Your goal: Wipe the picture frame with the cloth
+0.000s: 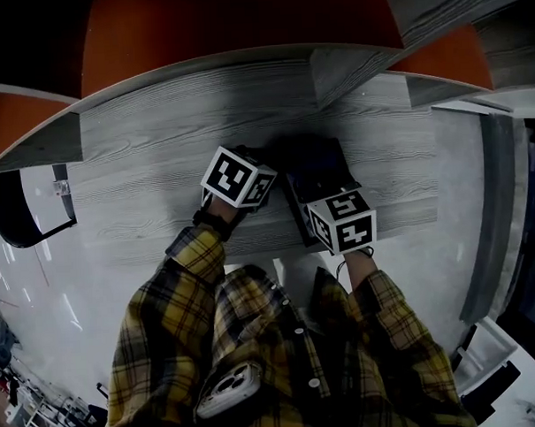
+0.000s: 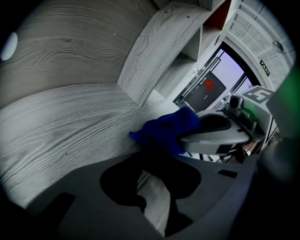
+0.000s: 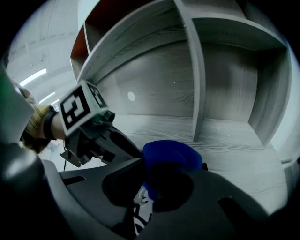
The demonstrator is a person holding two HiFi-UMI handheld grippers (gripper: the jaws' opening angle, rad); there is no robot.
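Observation:
On the grey wood shelf (image 1: 141, 161) lies a dark picture frame (image 1: 323, 170), flat between my two grippers. My right gripper (image 1: 331, 201) is over the frame's near end, shut on a blue cloth (image 3: 171, 154) that bulges out past its jaws. A black corner of the frame (image 3: 202, 165) pokes out behind the cloth. My left gripper (image 1: 252, 169) stands at the frame's left edge. Its jaws (image 2: 154, 197) are apart, with bare wood showing between them. From there the cloth (image 2: 164, 129) and the right gripper (image 2: 220, 136) are just ahead.
An upright divider (image 1: 350, 72) rises from the shelf behind the frame, also in the right gripper view (image 3: 197, 84). Orange back panels (image 1: 241, 23) close the compartments. The shelf's front edge runs under my wrists, over a glossy floor (image 1: 41, 298). A phone (image 1: 229, 389) sits in my shirt pocket.

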